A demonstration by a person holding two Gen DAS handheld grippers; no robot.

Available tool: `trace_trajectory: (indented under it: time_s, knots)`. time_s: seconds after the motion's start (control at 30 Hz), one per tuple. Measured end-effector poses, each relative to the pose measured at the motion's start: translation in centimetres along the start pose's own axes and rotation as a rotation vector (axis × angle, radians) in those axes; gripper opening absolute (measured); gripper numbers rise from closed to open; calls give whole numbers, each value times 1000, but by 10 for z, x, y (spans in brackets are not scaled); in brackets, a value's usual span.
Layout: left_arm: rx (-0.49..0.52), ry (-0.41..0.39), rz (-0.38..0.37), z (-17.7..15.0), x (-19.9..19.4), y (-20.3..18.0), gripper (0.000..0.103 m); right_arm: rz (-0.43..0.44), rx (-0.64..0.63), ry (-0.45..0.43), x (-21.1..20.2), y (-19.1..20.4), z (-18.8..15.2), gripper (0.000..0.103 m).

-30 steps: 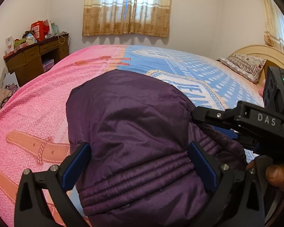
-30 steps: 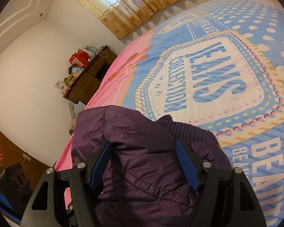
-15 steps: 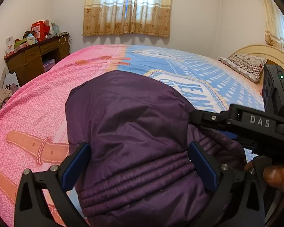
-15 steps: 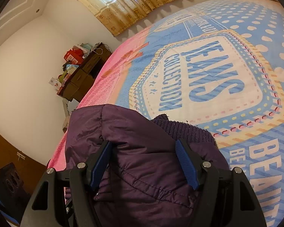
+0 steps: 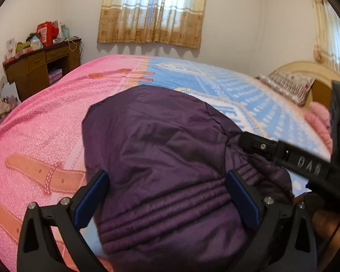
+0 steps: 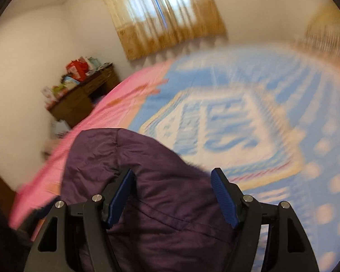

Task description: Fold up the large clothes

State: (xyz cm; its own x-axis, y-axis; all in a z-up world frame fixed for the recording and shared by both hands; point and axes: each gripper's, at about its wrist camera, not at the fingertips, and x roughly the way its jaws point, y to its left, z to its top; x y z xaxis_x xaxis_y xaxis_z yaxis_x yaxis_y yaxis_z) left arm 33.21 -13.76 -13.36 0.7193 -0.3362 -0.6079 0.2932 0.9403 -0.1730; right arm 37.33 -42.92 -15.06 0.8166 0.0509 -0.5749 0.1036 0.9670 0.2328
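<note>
A dark purple padded jacket lies bundled on the pink and blue bedspread, its ribbed hem toward me. My left gripper hovers over the hem end with its blue pads wide apart on either side of the bundle, open. My right gripper straddles a raised fold of the jacket. Its jaws are opening, with fabric between them and the right pad clear of the cloth. From the right side of the left wrist view, one of its black fingers reaches onto the jacket's right edge.
A cluttered wooden desk stands by the left wall, under a curtained window. A patterned pillow, a headboard and a pink garment lie at the bed's right end. A hand shows at lower right.
The right gripper's jaws have widened on the fold, and its view has swung and rolled, now blurred. The left gripper and the jacket have hardly moved.
</note>
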Motion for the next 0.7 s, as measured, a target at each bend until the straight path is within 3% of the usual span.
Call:
trace_trajectory:
  time_s: [0.03, 0.13, 0.17, 0.27, 0.4, 0.47, 0.63, 0.7]
  knots:
    - [-5, -5, -1, -2, -6, 2, 103, -73, -51, -30, -8, 6, -2, 86]
    - [-59, 7, -22, -11, -21, 17, 103, -246, -170, 4, -11, 7, -6, 89]
    - [-82, 21, -37, -14, -24, 23, 103, -246, -180, 21, -9, 3, -7, 90]
    - [-163, 56, -104, -21, -25, 43, 103, -113, -79, 149, 4, -23, -1, 90]
    - [-407, 222, -336, -30, 4, 76, 103, 139, 124, 379, 38, -61, 5, 90]
    - [-494, 267, -404, -35, 17, 88, 103, 258, 213, 450, 53, -74, -1, 90]
    - [-481, 260, -443, -39, 25, 89, 103, 501, 378, 487, 77, -97, -25, 90]
    - [-471, 254, -435, -39, 28, 86, 103, 549, 379, 462, 78, -95, -28, 88]
